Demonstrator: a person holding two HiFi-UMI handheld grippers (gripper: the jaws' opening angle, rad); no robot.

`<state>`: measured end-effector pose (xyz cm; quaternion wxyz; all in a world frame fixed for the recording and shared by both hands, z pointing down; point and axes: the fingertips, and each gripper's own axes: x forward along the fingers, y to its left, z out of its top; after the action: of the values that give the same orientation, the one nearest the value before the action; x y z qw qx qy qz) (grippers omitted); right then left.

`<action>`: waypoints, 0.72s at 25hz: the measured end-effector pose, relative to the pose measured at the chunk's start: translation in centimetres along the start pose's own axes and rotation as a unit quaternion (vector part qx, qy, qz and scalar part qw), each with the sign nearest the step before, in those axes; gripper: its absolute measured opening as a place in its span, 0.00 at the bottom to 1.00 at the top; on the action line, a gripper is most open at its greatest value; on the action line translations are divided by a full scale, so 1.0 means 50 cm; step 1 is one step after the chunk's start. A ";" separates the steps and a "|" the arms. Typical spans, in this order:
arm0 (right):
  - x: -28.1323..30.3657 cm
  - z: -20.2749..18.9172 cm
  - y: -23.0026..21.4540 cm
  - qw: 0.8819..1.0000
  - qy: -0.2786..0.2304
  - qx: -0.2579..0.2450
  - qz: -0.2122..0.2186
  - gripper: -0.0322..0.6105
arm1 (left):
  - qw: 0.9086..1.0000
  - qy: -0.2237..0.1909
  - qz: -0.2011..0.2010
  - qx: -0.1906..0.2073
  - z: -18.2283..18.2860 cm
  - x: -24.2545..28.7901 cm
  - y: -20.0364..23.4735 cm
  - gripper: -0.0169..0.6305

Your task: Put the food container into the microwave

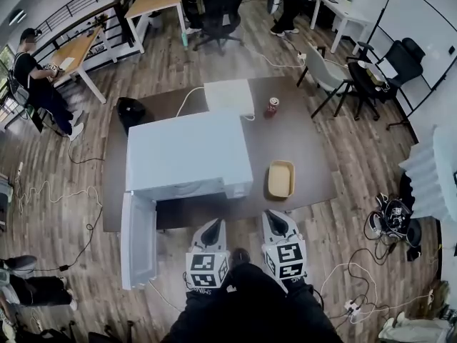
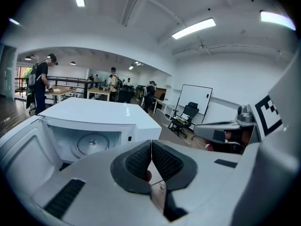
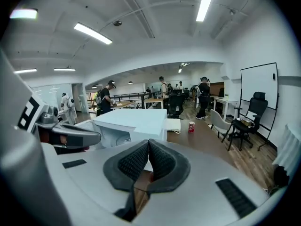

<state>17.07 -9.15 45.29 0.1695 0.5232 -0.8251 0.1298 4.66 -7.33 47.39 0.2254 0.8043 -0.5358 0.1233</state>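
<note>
The person is holding two claws low in front of the body, side by side, short of the near edge of the brown tabletop [image 1: 285, 134]. The left claw [image 1: 212, 227] is closed, its dark pads meeting with nothing between them in its own view [image 2: 151, 147]. The right claw [image 1: 276, 219] is likewise closed and empty [image 3: 148, 147].

One white microwave [image 1: 187, 152] is sitting on the left half of the tabletop. Its door [image 1: 139, 238] is hanging open on the left and sticking out past the near edge. The left gripper view is looking into the open cavity, where a round turntable [image 2: 92, 142] is showing.

One tan food container [image 1: 280, 179] is lying on the tabletop to the right of the microwave, apart from it and near the front edge, just ahead of the right claw. It is outside the microwave.

Behind the microwave, one white box [image 1: 228, 95] is standing at the far edge. One red can [image 1: 272, 106] is standing upright just to its right, well apart from the container. A black round thing [image 1: 131, 111] is sitting by the far left corner; what it is cannot be told. A grey chair [image 1: 325, 73] is standing on the wooden floor beyond the far right corner.
</note>
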 end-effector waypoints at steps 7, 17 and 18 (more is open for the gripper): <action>0.080 -0.117 -0.072 0.997 0.070 -0.010 -0.012 0.09 | 0.999 0.039 0.006 0.007 -0.059 0.062 0.038 0.08; 0.185 -0.269 -0.148 0.986 0.159 -0.047 0.003 0.09 | 0.995 0.093 0.026 -0.015 -0.160 0.167 0.109 0.08; 0.195 -0.285 -0.155 0.985 0.166 -0.050 0.005 0.09 | 0.995 0.098 0.028 -0.016 -0.168 0.179 0.116 0.08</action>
<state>22.28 -14.81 62.57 0.3297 0.4812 -0.7933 0.1746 3.22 -12.26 59.97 0.2861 0.7695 -0.5353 0.1988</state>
